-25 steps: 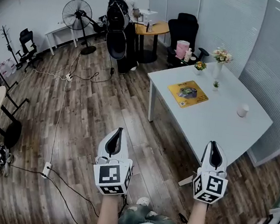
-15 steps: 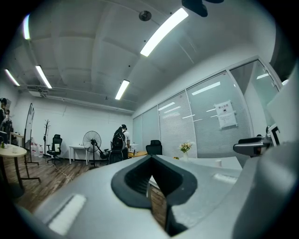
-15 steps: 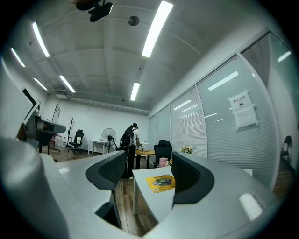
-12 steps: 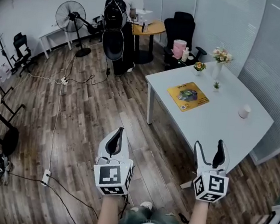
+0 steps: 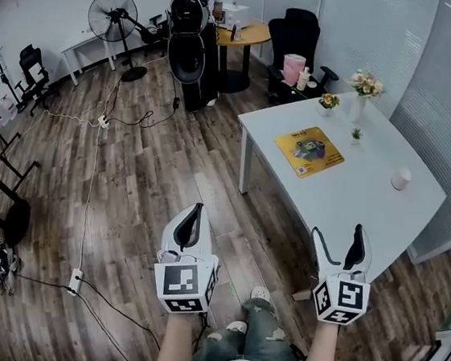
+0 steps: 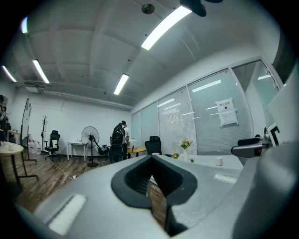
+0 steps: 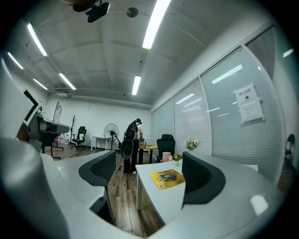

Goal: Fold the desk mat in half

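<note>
Head view is showing the mat (image 5: 309,151) flat on the desk (image 5: 352,206) ahead; probably thin and limp, so aim for a corner. Your right gripper (image 5: 337,234) has just been opening, empty; left gripper (image 5: 194,212) is sitting closed.

No wording can be read anywhere. A paper notice (image 7: 247,103) on the glass wall (image 7: 219,121) bears lines of print, too small to make out. The yellow desk mat (image 5: 308,151) on the table (image 5: 352,206) carries a printed picture and some small marks, all illegible. The marker cubes (image 5: 184,283) show only black-and-white square patterns, not letters.
</note>
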The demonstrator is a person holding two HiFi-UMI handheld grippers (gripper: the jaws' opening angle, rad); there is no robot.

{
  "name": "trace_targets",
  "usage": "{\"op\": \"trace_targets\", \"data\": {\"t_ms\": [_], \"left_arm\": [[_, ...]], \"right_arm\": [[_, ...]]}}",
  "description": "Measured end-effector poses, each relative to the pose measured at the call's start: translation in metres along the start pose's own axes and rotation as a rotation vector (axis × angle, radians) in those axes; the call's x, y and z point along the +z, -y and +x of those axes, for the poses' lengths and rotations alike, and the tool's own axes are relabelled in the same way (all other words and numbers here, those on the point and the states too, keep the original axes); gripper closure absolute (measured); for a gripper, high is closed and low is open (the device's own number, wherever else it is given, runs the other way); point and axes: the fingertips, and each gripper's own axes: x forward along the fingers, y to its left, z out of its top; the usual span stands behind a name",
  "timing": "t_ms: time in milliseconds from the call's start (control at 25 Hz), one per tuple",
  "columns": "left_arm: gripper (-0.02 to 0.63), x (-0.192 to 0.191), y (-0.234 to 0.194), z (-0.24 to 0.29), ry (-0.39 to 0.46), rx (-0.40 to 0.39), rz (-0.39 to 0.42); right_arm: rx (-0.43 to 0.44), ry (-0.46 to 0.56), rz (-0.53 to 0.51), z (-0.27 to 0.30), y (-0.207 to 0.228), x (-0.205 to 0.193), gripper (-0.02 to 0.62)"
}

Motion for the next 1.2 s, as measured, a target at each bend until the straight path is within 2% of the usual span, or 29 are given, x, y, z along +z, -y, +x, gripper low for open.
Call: {"op": "trace_targets", "data": {"t_ms": [120, 280, 1200], "left_arm": [[0.606, -0.007, -0.001, 0.015, -0.018, 0.009, -0.003], [0.606, -0.013, -0.002, 0.042, -0.030, 0.021, 0.001], [0.606, 0.004, -0.012, 0.261, -0.040, 0.082, 0.027]], "right_arm": [[0.022, -0.010, 0.002, 0.016, 0.000, -0.006, 0.143], [0.031, -0.005, 0.006, 0.045, 0.009, -0.011, 0.186], [0.073, -0.031, 0.015, 0.276, 0.082, -0.009, 0.192]]}}
